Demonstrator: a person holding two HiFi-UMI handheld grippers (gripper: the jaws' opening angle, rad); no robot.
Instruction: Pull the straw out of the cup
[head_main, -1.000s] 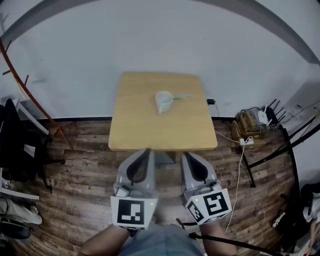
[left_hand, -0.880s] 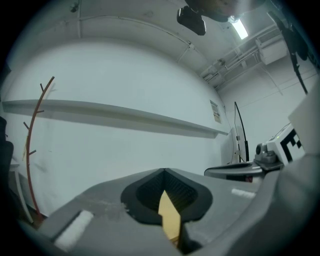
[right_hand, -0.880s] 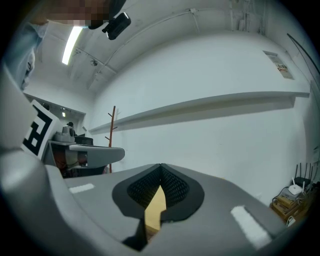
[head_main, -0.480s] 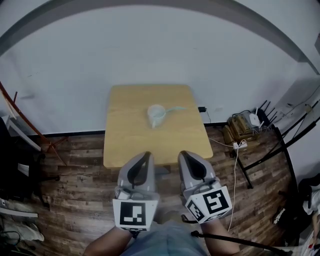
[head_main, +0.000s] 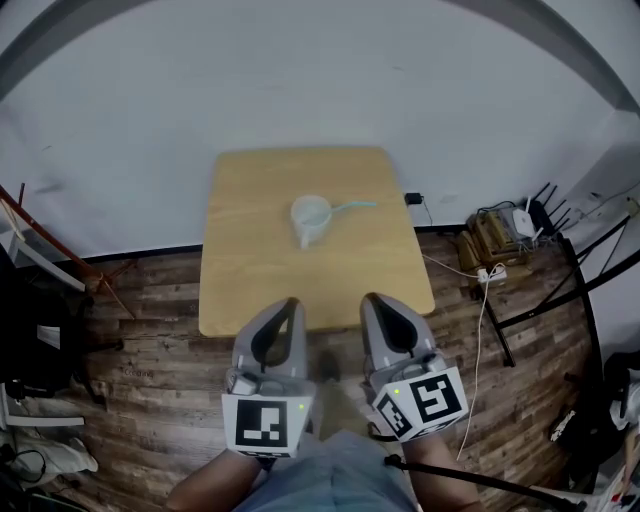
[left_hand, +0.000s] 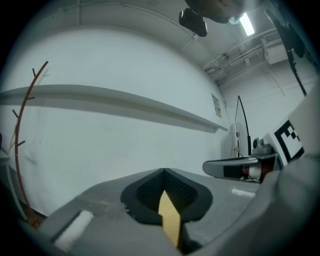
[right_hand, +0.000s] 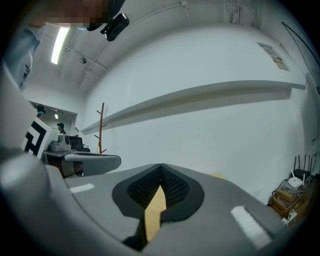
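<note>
Head view, centre of the frame: a pale wooden worktop (head_main: 250, 270) set against a white wall (head_main: 300, 70), standing on a dark plank floor (head_main: 150, 330); near the middle of that worktop, a white cup (head_main: 309, 218), upright; in the cup, a pale teal straw (head_main: 352, 207), leaning out over the rim toward the right of the frame; not clear whether its outer end touches the wood.

Lower centre of the same frame: left gripper (head_main: 290, 302) and right gripper (head_main: 371, 298) side by side, tips pointing up the frame toward the near edge of the worktop; both well apart from the cup, touching neither cup nor straw; toward the bottom edge, one marker cube (head_main: 262, 424) behind the left and a second, tilted, behind the right; at the right of the frame, a white router (head_main: 523, 228) among cables on the floor by the wall.

Left gripper view: jaws clenched, dark ribbed pads (left_hand: 147, 192) meeting at the tip, nothing grasped; lower down, only a thin sliver of worktop colour through the slit; at the right edge, mid-height, the right gripper seen from the side.

Right gripper view: jaws clenched likewise, ribbed pads (right_hand: 145, 187) together at the tip, nothing between them but a narrow strip of worktop colour; at the left, mid-height, the left gripper in profile, and just above it a thin red coat stand (right_hand: 102, 130) against the wall.
</note>
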